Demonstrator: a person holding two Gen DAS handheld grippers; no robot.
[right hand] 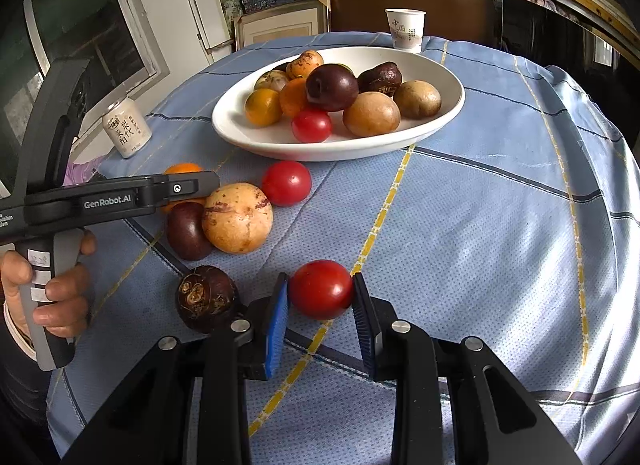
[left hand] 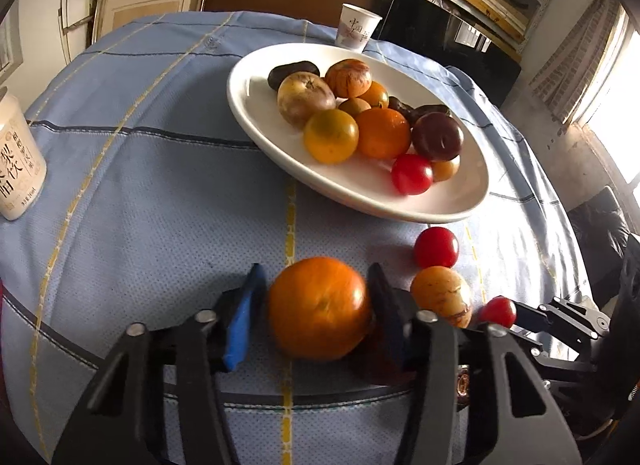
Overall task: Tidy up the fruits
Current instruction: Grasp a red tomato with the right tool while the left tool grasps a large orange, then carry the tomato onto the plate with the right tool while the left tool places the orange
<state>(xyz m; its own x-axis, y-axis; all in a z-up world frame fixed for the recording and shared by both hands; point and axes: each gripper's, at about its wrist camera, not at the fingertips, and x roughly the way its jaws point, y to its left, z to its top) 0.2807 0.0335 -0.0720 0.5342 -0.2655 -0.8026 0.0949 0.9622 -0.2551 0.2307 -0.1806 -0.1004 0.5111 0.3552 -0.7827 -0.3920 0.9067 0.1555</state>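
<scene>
Plainly "GenRobot.AI" on left gripper [left hand: 318,305] astride orange [left hand: 319,308]; right gripper [right hand: 321,315] astride tomato [right hand: 321,289], contact unclear.

Right gripper [right hand: 320,305] straddles a red tomato [right hand: 321,289]; a dark brown fruit [right hand: 207,299] sits just beside its left finger, blocking that side. Right of it, bare tablecloth [right hand: 500,233] runs open to the table edge. Left gripper [left hand: 318,307] brackets an orange [left hand: 320,308]; a speckled yellow fruit [left hand: 442,296] crowds its right finger, a second tomato [left hand: 436,247] behind that. Its left side is open cloth up to the can [left hand: 18,161]. The plate [left hand: 260,113] lies ahead, piled with fruit; paper cup [left hand: 358,27] behind.
</scene>
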